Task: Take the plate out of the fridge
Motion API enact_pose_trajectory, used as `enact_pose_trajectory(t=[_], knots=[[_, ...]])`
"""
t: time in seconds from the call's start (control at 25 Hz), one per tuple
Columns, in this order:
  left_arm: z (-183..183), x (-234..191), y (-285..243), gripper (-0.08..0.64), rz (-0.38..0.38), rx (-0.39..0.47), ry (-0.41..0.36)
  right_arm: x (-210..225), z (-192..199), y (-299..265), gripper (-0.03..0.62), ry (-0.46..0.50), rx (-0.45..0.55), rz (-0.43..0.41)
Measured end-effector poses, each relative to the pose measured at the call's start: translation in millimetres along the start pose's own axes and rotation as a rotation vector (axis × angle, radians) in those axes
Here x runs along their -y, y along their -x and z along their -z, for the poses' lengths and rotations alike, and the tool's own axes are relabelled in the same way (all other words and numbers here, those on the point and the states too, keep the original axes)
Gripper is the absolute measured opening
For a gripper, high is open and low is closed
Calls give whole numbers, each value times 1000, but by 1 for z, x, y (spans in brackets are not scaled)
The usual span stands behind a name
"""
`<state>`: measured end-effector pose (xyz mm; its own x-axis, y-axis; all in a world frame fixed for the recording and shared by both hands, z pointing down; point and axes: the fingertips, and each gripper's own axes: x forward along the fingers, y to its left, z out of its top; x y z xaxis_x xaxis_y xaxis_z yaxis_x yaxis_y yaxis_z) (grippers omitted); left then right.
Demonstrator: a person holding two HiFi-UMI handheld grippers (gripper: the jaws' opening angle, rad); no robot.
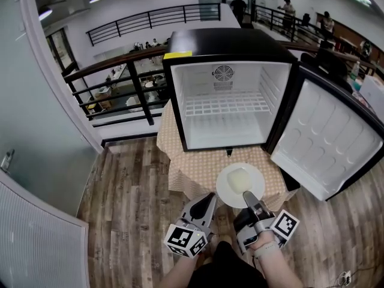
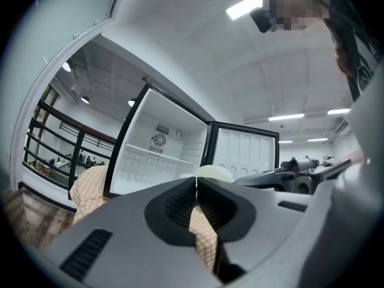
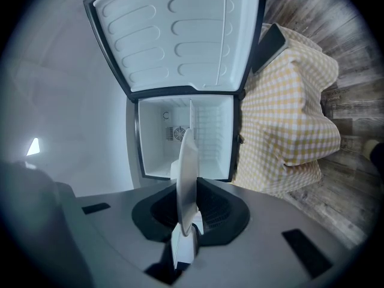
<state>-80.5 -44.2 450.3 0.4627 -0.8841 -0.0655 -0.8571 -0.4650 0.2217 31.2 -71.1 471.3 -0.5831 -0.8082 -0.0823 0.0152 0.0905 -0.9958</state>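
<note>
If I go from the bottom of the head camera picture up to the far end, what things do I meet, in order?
First the right gripper → the white plate it grips → the open fridge → the black railing → people far off.

Plate (image 1: 240, 185): round, white, carrying a pale lump (image 1: 239, 177). It sits level, outside the fridge, with its near rim clamped in the right gripper (image 1: 248, 197).

Fridge (image 1: 228, 44): small, black, white inside, door (image 1: 327, 140) swung open, directly beyond that gripper.
</note>
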Motion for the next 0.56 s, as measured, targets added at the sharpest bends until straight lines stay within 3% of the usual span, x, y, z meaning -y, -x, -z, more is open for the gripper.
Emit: enact_pose_trajectory(t=[0.56], knots=[[-3, -5, 0, 15, 13, 10, 3, -1, 8, -7, 58, -14, -2, -12]])
